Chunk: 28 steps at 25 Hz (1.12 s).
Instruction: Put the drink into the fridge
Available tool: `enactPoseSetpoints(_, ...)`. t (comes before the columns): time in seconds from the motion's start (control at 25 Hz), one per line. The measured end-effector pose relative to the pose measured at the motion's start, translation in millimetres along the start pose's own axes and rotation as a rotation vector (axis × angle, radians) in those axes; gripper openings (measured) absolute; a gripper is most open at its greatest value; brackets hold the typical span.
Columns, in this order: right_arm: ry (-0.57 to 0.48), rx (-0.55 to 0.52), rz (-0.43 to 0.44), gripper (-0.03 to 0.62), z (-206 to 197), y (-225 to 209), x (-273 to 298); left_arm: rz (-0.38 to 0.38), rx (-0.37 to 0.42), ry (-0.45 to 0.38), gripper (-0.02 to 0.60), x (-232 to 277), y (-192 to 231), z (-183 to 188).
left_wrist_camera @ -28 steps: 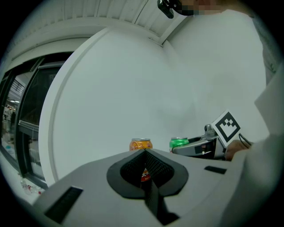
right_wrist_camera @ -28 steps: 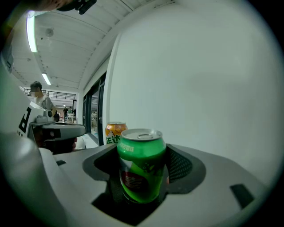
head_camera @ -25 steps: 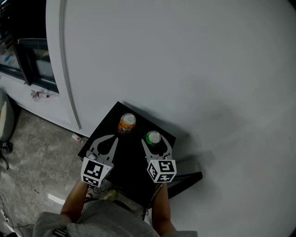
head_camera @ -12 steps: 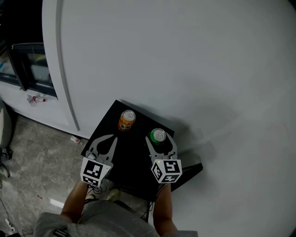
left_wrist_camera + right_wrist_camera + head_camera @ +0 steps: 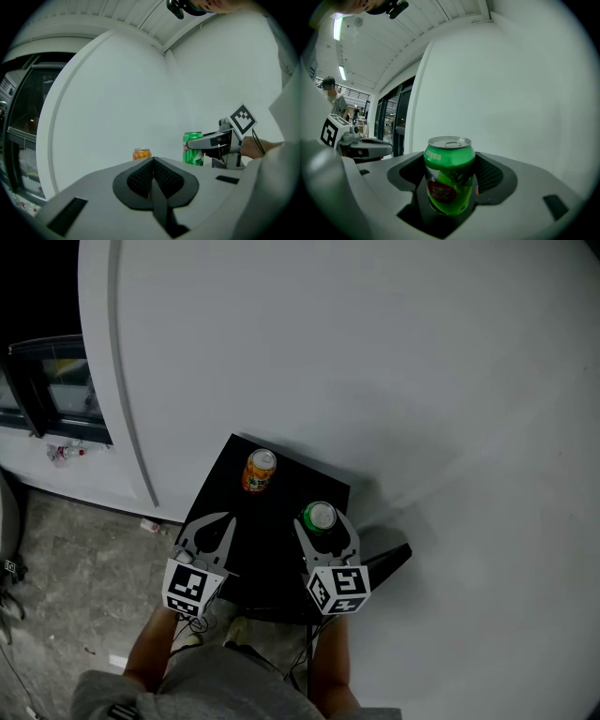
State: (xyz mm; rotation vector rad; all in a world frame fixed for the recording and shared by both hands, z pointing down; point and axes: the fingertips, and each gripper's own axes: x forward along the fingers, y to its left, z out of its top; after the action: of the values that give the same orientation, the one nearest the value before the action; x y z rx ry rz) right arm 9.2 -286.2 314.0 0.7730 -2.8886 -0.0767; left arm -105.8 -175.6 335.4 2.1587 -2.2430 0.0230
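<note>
Head view: right gripper (image 5: 323, 524) clamps the upright green can (image 5: 449, 173); left gripper (image 5: 226, 518) is closed and empty. Orange can (image 5: 260, 471) stands apart on the black table (image 5: 267, 545).

Light is dim and grey. Strip lights (image 5: 337, 28) glow high to the left of my right claw (image 5: 450, 185). Both claw views bulge, corners black. A soft shadow falls on the wall (image 5: 441, 488) beyond.
</note>
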Motion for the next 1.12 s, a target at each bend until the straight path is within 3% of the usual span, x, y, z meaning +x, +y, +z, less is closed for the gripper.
enactPoseSetpoints(1.12, 0.025, 0.034, -0.180, 0.327, -19.6, 100.3, -113.6, -0.251, 0.033, 0.021, 0.005, -98.1, -36.6, -11.2)
